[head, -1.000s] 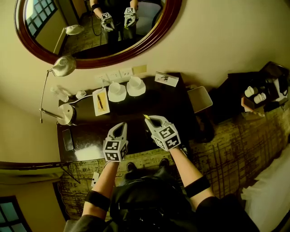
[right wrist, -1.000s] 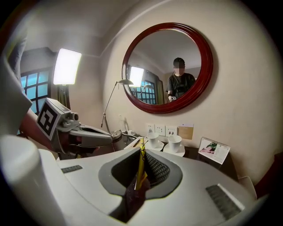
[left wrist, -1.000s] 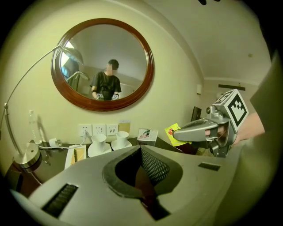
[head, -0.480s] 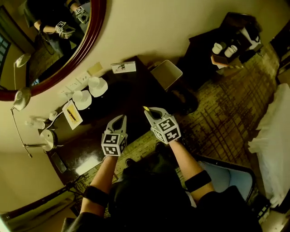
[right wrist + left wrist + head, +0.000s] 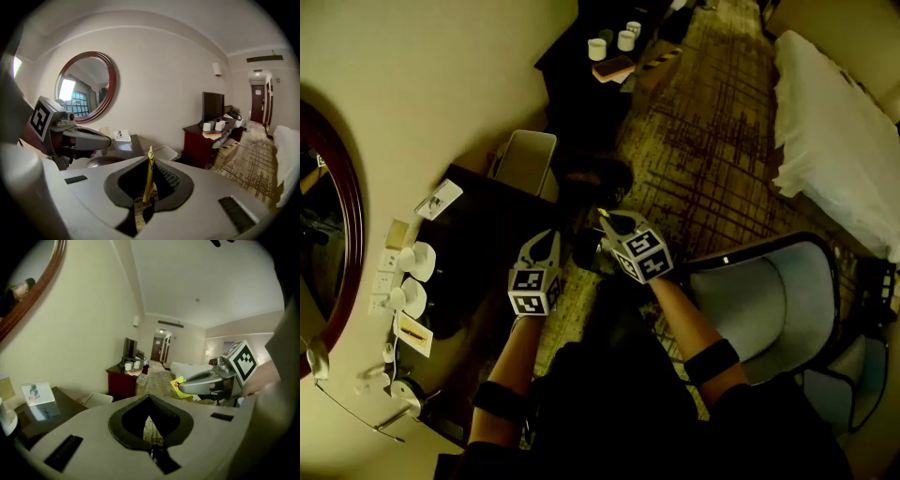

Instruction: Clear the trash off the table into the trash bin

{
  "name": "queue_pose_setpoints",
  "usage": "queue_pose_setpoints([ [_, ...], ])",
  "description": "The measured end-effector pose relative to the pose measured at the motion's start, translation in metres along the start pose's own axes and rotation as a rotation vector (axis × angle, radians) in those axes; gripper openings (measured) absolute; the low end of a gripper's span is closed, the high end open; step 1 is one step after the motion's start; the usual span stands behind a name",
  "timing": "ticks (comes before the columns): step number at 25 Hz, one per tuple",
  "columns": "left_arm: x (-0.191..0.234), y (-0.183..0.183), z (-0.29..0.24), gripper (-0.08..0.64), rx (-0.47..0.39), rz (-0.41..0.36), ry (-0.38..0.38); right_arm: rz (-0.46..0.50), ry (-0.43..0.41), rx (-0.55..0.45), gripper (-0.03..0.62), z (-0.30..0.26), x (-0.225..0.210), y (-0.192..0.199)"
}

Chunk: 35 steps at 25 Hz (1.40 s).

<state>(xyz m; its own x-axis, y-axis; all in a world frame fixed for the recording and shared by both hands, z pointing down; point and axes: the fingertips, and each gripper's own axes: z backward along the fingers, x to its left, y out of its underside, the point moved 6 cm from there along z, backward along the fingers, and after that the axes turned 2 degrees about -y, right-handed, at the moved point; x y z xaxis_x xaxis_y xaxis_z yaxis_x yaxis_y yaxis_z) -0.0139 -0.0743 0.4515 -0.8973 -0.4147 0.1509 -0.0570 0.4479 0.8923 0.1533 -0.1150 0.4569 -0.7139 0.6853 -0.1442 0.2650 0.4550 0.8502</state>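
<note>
So the right tool [image 5: 607,219] is clamped on a thin yellow wrapper [image 5: 149,180], up in the air beside the counter [image 5: 487,225]. Probably featherlight, floppy and slippery, so pinch it deep. Left tool [image 5: 549,234] is closed, empty.

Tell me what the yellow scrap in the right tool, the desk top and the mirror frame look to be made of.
Yellow scrap: thin printed paper or foil wrapper, seen edge-on and slightly curled; which of the two is unclear.
Desk top: dark polished wood or veneer; it mirrors the standing card.
Mirror frame: reddish-brown, smooth, probably varnished wood.
</note>
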Motion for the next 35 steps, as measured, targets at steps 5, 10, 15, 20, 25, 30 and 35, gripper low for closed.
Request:
queue_pose_setpoints([
  [5,-0.047,0.000,-0.048,0.003,0.043,-0.036,0.107,-0.050,0.104,0.004,0.028,0.034,-0.043,0.034],
  [10,-0.076,0.027,-0.082,0.003,0.130,-0.042,0.173,-0.126,0.132,0.059,0.028,0.029,-0.063,0.085],
  [15,-0.080,0.094,-0.127,0.003,0.243,-0.018,0.208,-0.187,0.122,0.131,0.028,-0.016,-0.078,0.161],
  [20,-0.062,0.202,-0.185,0.003,0.349,0.023,0.187,-0.252,0.128,0.208,0.028,-0.078,-0.098,0.263],
  [25,-0.043,0.306,-0.232,0.003,0.428,0.065,0.177,-0.309,0.114,0.255,0.031,-0.138,-0.106,0.357],
  [30,-0.030,0.402,-0.271,0.003,0.483,0.089,0.175,-0.343,0.124,0.305,0.034,-0.191,-0.113,0.451],
  [35,-0.015,0.471,-0.298,0.003,0.527,0.104,0.174,-0.336,0.152,0.367,0.061,-0.233,-0.116,0.522],
])
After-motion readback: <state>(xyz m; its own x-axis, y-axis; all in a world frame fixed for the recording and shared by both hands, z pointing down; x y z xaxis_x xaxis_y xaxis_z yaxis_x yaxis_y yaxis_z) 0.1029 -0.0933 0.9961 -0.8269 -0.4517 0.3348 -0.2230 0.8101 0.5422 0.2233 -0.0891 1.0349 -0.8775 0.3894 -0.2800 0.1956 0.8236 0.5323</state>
